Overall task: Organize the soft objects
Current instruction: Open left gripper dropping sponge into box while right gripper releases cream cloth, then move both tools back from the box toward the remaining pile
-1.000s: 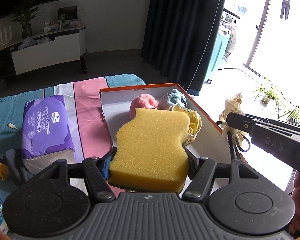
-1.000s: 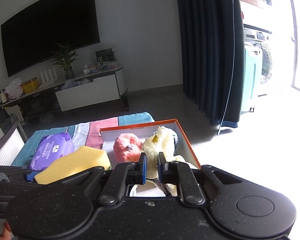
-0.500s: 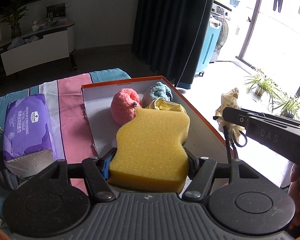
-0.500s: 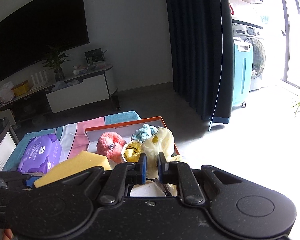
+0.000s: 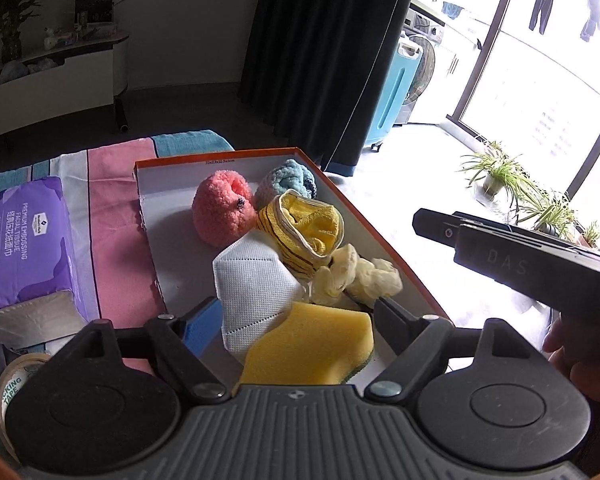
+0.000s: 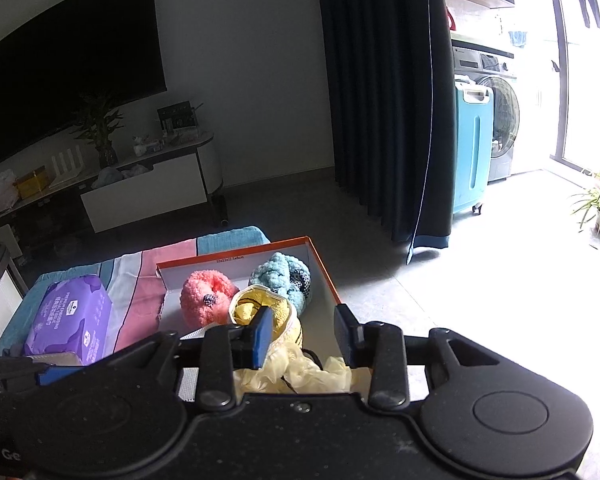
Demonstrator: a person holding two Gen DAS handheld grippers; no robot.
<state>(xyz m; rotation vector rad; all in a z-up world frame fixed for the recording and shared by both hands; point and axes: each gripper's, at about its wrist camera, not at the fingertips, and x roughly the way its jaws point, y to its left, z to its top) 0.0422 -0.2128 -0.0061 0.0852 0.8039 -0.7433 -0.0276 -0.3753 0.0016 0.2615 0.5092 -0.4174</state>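
An orange-rimmed box [image 5: 172,240] on the striped cloth holds a pink fluffy ball [image 5: 220,216], a blue fluffy ball [image 5: 288,180], a yellow striped cloth [image 5: 304,232], a white mask [image 5: 256,292], pale yellow gloves [image 5: 356,276] and a yellow sponge [image 5: 308,348]. My left gripper [image 5: 296,320] hovers over the box's near end, jaws opening, and the sponge lies loose below them. My right gripper [image 6: 303,336] is above the gloves [image 6: 300,372], jaws opening, with nothing pressed between its pads. The box [image 6: 236,264] also shows in the right wrist view.
A purple tissue pack [image 5: 24,240] lies left of the box on the pink, white and teal cloth [image 5: 112,208]. A tape roll [image 5: 16,376] sits at the near left. A person's hand [image 5: 580,360] holds the right gripper. Beyond are floor, a dark curtain and potted plants.
The left jaws spread and the sponge dropped into the box beside the mask. The right jaws parted and the pale gloves fell into the box. Both views tipped slightly downward.
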